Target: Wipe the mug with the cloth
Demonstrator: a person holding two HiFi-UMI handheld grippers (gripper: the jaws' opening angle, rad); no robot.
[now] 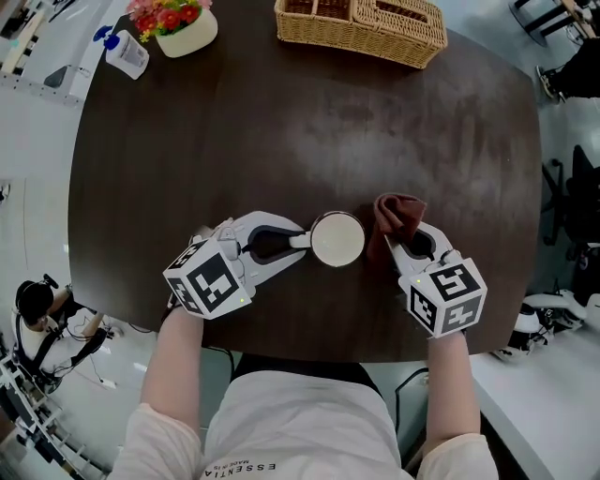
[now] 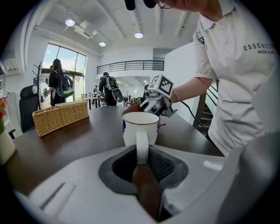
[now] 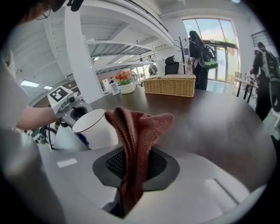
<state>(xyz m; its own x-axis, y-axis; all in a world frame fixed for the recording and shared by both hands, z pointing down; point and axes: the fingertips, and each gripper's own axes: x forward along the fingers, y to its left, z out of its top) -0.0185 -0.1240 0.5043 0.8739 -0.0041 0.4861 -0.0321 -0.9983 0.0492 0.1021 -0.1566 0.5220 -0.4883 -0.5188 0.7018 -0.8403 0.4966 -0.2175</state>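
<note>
Left gripper (image 1: 298, 240) pinches the glossy white mug (image 1: 337, 239) by its flat loop handle, centre frame. Right gripper (image 1: 400, 242) is clamped on a ribbed, rust-red knit cloth (image 1: 398, 214), bunched just right of the mug.

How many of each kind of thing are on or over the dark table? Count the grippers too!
Grippers: 2, left gripper and right gripper
Mug: 1
Cloth: 1
Basket: 1
Flower pot: 1
Bottle: 1
Total: 7

So on the one table (image 1: 281, 122) I count one mug (image 1: 337, 239), one cloth (image 1: 397, 217), one wicker basket (image 1: 361, 23), one flower pot (image 1: 186, 30) and one spray bottle (image 1: 127, 52). Two grippers too: left gripper (image 1: 301, 240) and right gripper (image 1: 399, 246).
</note>
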